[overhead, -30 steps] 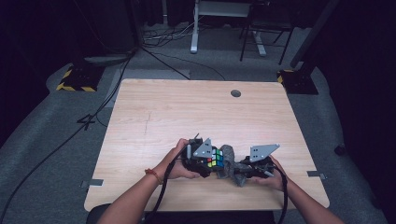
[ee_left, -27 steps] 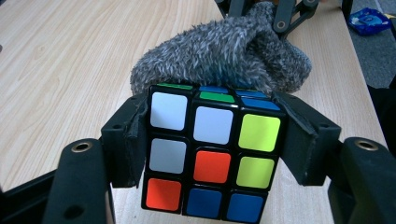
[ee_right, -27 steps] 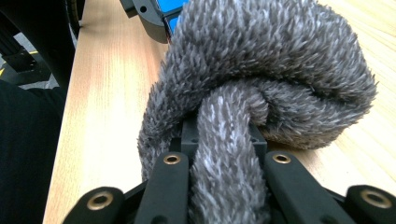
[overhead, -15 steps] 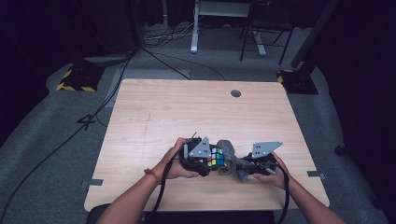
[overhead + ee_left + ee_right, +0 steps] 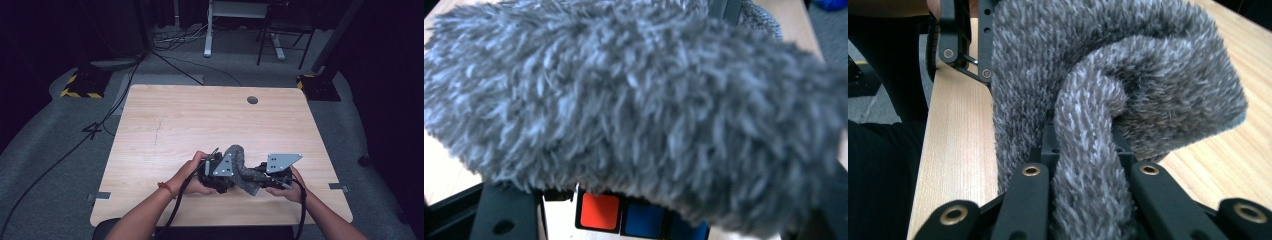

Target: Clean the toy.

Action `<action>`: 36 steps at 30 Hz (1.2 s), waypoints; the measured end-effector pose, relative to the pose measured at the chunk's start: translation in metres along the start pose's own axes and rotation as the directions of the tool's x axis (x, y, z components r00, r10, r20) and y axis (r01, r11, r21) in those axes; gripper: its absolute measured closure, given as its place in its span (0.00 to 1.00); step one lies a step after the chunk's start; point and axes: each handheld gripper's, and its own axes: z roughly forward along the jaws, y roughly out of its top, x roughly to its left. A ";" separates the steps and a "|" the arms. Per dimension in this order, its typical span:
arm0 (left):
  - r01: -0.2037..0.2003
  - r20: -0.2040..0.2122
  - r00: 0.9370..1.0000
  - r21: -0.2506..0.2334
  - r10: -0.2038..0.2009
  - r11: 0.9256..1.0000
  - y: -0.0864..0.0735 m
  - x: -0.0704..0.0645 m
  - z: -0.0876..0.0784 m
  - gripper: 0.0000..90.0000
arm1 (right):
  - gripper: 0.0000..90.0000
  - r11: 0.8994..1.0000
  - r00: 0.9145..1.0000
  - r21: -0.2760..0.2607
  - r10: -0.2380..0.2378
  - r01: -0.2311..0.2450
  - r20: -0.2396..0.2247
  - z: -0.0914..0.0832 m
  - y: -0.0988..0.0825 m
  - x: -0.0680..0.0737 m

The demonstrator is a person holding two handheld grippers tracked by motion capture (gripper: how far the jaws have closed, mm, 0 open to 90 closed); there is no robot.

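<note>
Since a second ago, the grey fuzzy cloth (image 5: pixel 243 167) has come up and over the colour cube, which showed openly between the two grippers and now peeks out only as a red and a blue tile (image 5: pixel 624 212) under the cloth's lower edge in the left gripper view. The right gripper (image 5: pixel 1088 195) has its fingers pressed together on a fold of the cloth, pinching it between the black jaws. The left gripper (image 5: pixel 217 172) holds the cube; its jaws stand clamped on it, with the cloth draped over them.

The step in hand looks like wiping or wrapping the cube with the cloth. To do it well, the left grip should stay firm and level so the cube does not twist, while the right gripper draws the cloth across the faces in a steady pull and does not let the fold slip from the pinch. Lifting too far would drag the cloth off the cube.

Everything sits close to the near edge of the table (image 5: pixel 165 120), a little right of its middle. The top is pale wood grain with a round cable hole (image 5: pixel 252 100) near the far edge. Beyond lies grey carpet (image 5: pixel 50 135), with cables (image 5: pixel 75 145), yellow-black striped bases (image 5: pixel 80 86) and desk legs (image 5: pixel 207 27) in a dark room.
</note>
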 end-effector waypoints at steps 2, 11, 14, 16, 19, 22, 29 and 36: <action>0.013 0.001 1.000 -0.026 -0.013 1.000 -0.001 0.002 -0.005 0.37 | 0.86 0.999 0.999 0.025 0.031 -0.031 0.019 0.000 -0.006 -0.006; 0.022 0.018 1.000 -0.103 -0.021 0.994 0.003 0.004 -0.015 0.37 | 0.86 0.974 0.986 0.152 0.165 -0.168 0.030 0.008 -0.040 -0.027; 0.037 0.036 0.999 -0.123 -0.032 0.992 0.002 0.004 -0.015 0.37 | 0.86 0.973 0.982 0.143 0.187 -0.182 -0.025 0.012 -0.041 -0.025; 0.028 0.035 0.999 -0.117 -0.024 0.993 0.001 0.003 -0.013 0.37 | 0.86 0.977 0.979 0.104 0.193 -0.186 -0.063 0.011 -0.040 -0.023; 0.055 0.048 0.998 -0.135 -0.049 0.989 -0.003 0.005 -0.012 0.37 | 0.86 0.981 0.975 0.051 0.193 -0.189 -0.106 0.008 -0.037 -0.020; 0.088 0.053 0.995 -0.126 -0.082 0.988 -0.006 0.008 -0.010 0.35 | 0.87 0.977 0.969 0.012 0.213 -0.213 -0.121 0.005 -0.039 -0.022; 0.109 0.057 0.993 -0.088 -0.104 0.990 -0.010 0.010 -0.003 0.34 | 0.87 0.985 0.980 0.005 0.172 -0.172 -0.102 0.002 -0.036 -0.017; 0.169 0.103 0.981 -0.056 -0.163 0.984 -0.014 0.015 0.007 0.28 | 0.87 0.991 0.987 0.003 0.133 -0.133 -0.091 0.002 -0.033 -0.014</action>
